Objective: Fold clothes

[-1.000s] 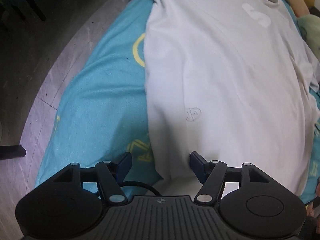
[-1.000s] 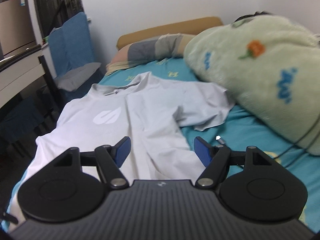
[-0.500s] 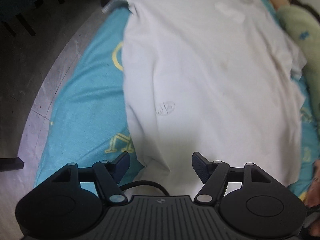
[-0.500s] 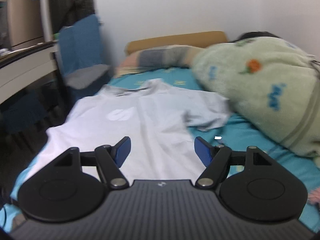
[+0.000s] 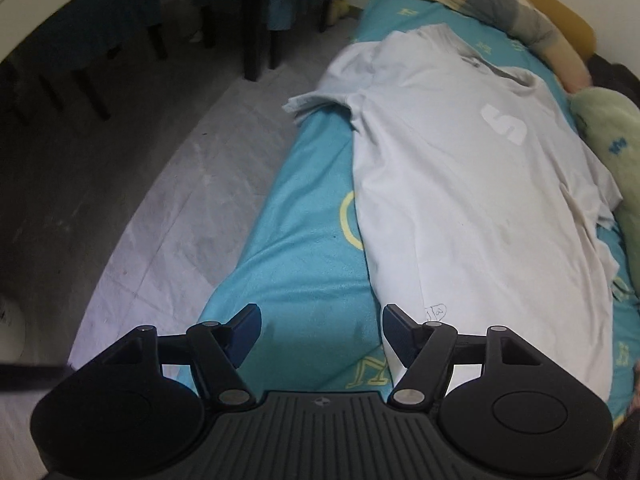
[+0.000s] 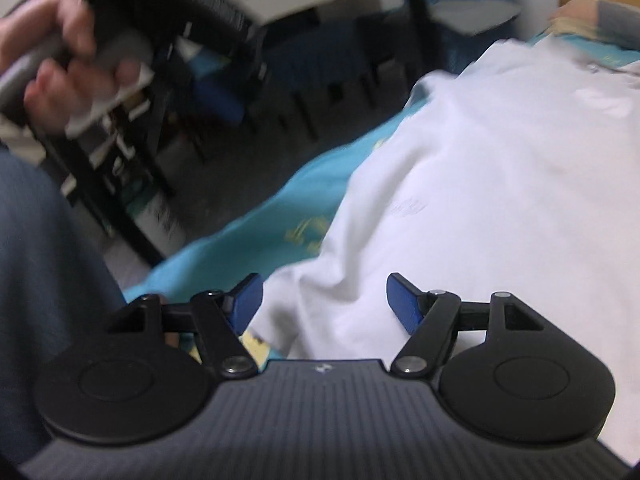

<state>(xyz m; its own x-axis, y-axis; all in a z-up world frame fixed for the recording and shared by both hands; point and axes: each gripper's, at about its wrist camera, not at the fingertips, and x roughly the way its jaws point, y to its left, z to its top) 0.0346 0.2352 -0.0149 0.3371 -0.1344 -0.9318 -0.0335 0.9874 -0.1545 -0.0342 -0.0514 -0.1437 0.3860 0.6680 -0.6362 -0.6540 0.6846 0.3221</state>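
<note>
**Both claws open over the shirt's hem end, nothing gripped yet**

Our left claw has its blue pads apart with nothing between them. It hangs over the teal sheet, just beside the left edge of the white shirt. Its jaws have just been closing a little, on air.

Our right claw is also apart and empty, hovering above the shirt's bottom left corner, where the cloth bunches into a soft ridge. Its jaws too have just been closing slightly, with no cloth between them. In that blurred view we also see our left hand holding its tool's grey handle.

The shirt lies flat, face up, lengthwise on the bed, collar toward the pillow. A green blanket presses against the far sleeve.

We judge two risks. The left claw sits off the cloth, so closing here would pinch the sheet, not the shirt. The right view is smeared, so a fast grab could catch only one layer and skew the fold.

Compared with a second ago, the left view now shows floor and chair legs, with the shirt shifted right. The right view has swung from the blanket side to the shirt's left edge.
</note>
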